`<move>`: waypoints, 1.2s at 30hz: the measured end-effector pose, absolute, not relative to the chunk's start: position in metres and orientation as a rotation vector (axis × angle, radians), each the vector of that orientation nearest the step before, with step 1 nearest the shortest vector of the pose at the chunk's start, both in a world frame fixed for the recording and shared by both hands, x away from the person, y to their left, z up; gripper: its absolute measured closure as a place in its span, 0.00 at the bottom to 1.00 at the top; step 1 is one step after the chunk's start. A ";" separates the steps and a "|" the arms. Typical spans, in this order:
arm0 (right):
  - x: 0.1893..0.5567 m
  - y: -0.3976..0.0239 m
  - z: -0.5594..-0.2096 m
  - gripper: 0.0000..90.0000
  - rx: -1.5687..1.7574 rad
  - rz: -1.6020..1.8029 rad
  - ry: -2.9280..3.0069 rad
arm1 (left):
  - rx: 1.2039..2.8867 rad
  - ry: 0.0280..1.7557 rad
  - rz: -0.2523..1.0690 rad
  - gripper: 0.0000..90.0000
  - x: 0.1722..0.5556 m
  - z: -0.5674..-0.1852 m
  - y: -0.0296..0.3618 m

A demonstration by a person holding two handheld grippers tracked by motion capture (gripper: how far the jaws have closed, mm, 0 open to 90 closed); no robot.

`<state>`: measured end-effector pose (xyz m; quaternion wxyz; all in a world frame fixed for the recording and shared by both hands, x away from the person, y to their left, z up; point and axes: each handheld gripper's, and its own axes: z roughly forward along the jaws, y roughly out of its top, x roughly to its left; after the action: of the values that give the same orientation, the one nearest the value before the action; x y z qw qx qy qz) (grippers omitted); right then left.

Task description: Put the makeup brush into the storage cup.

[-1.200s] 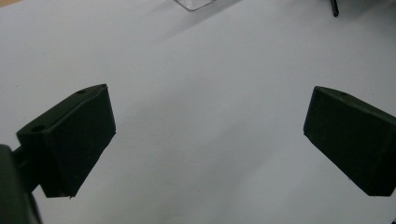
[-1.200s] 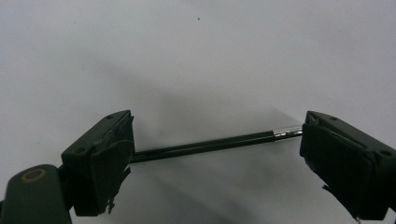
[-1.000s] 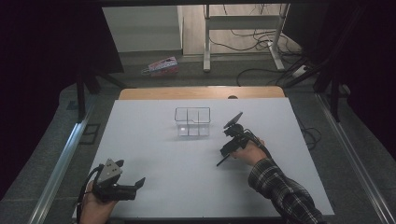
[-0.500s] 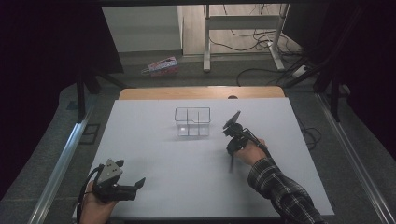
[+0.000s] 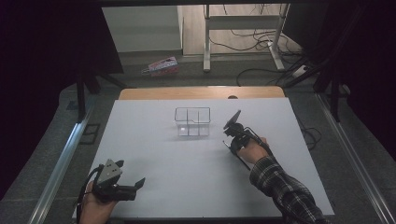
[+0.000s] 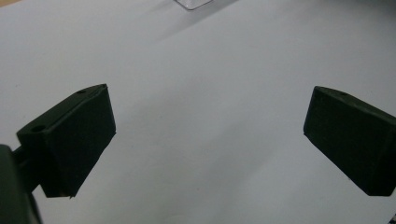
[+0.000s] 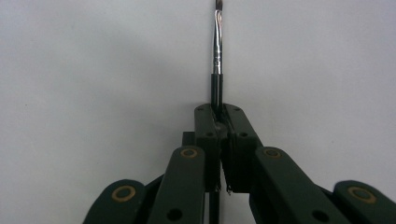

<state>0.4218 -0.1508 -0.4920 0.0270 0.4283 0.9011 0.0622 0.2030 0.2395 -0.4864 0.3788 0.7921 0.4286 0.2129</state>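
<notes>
- Right gripper (image 7: 218, 112) is clamped on a thin brush (image 7: 217, 51); its jaws have just closed.
- The brush, black handle and shiny metal ferrule, lies low over the white table (image 5: 154, 149), beside a clear divided box (image 5: 192, 121).
- Left gripper (image 6: 208, 135) gapes wide, holding nothing.

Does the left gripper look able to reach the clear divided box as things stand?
Probably yes: the left gripper stands open and holds nothing, and only bare white table lies between it and the clear divided box.
</notes>
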 end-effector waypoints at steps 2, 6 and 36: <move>0.422 -0.152 -0.492 0.95 1.311 0.205 2.783 | 2.025 1.095 0.544 0.03 0.203 -0.486 0.239; 0.421 -0.153 -0.492 0.95 1.308 0.205 2.787 | 2.025 1.096 0.542 0.03 0.203 -0.486 0.239; 0.408 -0.158 -0.461 0.95 1.225 0.405 2.787 | 2.018 1.107 0.523 0.03 0.204 -0.486 0.238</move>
<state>0.4075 -0.1581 -0.4608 0.0351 0.3985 0.9069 0.1318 0.2039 0.2378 -0.4861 0.3808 0.7904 0.4338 0.2051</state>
